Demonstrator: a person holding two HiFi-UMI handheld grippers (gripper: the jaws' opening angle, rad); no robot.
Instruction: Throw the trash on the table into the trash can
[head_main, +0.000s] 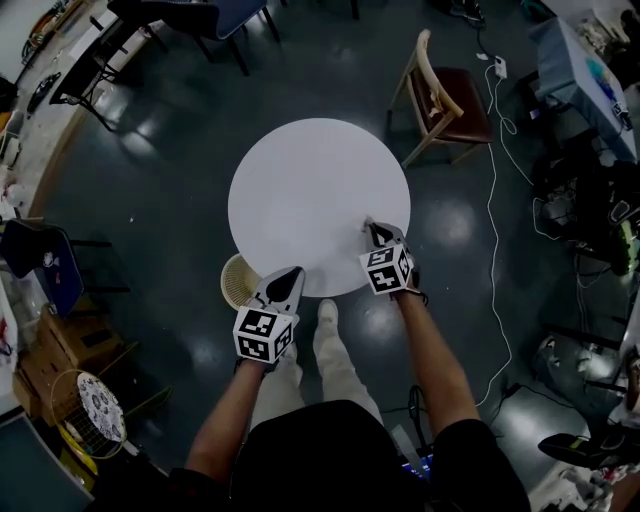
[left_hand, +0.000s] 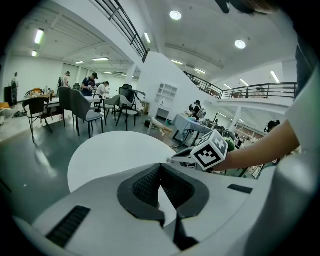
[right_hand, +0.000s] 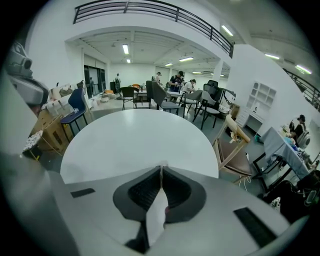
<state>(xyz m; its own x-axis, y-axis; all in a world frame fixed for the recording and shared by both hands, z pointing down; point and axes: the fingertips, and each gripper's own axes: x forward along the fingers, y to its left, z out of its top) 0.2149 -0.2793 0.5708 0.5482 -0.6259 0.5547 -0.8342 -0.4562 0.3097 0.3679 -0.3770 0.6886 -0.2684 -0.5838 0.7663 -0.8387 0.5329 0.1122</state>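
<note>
Two grippers worked at one round white table (head_main: 310, 185). The left gripper (head_main: 292, 273) had its jaws pressed together, empty, while the right gripper (head_main: 371, 227) pinched a small pale scrap (head_main: 367, 221) over the table's near side. A woven trash can (head_main: 235, 283) stood on the floor at that edge, beside the left gripper.

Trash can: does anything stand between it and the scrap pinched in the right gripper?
Yes: the left gripper hovers at the table edge beside the trash can, on the line from the scrap in the right gripper. The tabletop also overhangs part of the can.
</note>
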